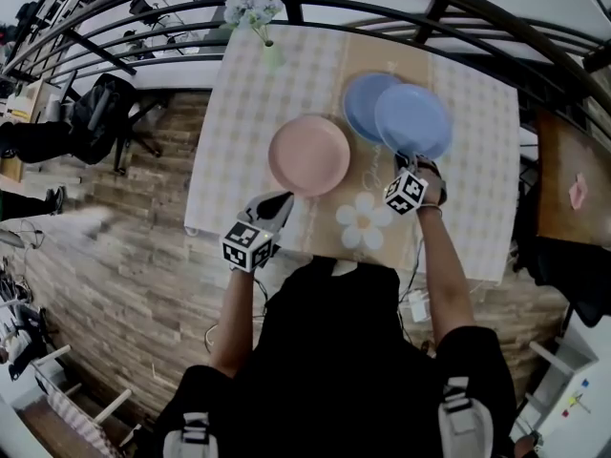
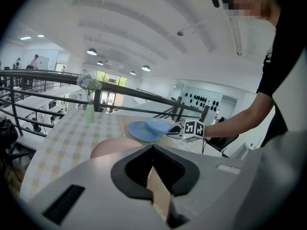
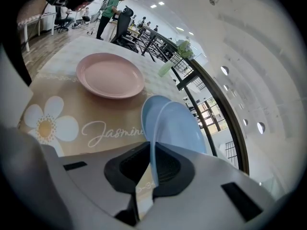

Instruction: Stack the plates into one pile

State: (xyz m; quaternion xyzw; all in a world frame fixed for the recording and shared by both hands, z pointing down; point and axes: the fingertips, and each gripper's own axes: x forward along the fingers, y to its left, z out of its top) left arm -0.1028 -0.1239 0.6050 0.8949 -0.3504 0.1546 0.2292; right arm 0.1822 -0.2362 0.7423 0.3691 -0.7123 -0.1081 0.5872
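Right gripper view: glossy pale-blue plate, rim in pinch of right claw; left claw pressed together.

Head view: pale wood-plank floor fills 7 to 10 o'clock. Table with cream checked cloth sits at centre, a tan mat with a printed daisy on its near side. Green vase of pale flowers at the table's 12 o'clock edge. Black curved railing runs behind the table. Black office chair at 10 o'clock. Second, bare wooden table at 3 o'clock; white shelf unit at 4 o'clock. Left gripper view: white arched ceiling, round ceiling lamps lit at 11 o'clock, bright window beyond the railing.
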